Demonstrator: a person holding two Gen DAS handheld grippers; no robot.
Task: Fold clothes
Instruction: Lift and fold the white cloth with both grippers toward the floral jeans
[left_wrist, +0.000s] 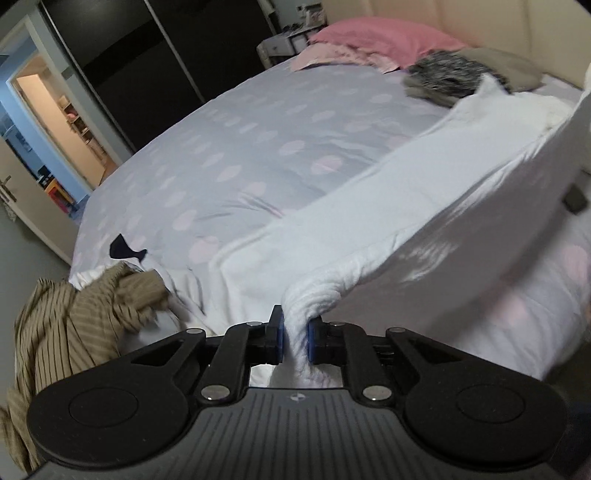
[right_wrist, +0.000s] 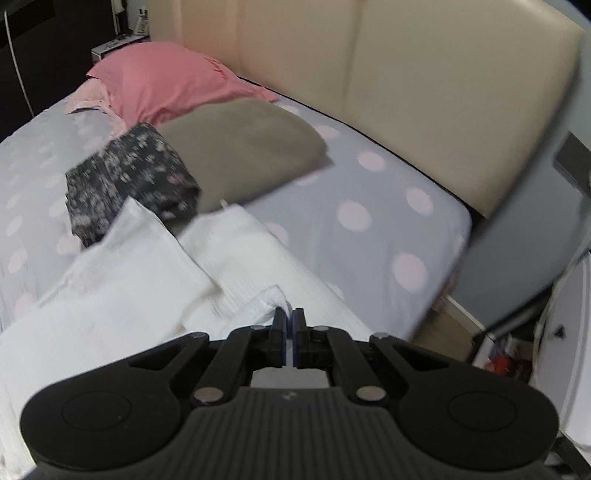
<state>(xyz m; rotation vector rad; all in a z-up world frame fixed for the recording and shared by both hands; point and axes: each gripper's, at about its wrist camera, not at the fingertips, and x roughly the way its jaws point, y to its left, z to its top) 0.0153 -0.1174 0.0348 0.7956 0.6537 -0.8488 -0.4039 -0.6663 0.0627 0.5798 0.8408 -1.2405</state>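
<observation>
White garment (left_wrist: 388, 206) is stretched over the polka-dot bed (left_wrist: 258, 147), long axis running from the near bed edge up toward the headboard (right_wrist: 424, 92). Left gripper (left_wrist: 295, 336) is clamped on a bunched end of it, blue pads pinching the cloth. Right gripper (right_wrist: 290, 332) has its jaws nearly together on a small white tip of the same garment (right_wrist: 129, 295). Far end is blurred and its shape is unclear. Striped tan clothing (left_wrist: 74, 325) hangs at the bed corner, cut off by the left gripper body.
</observation>
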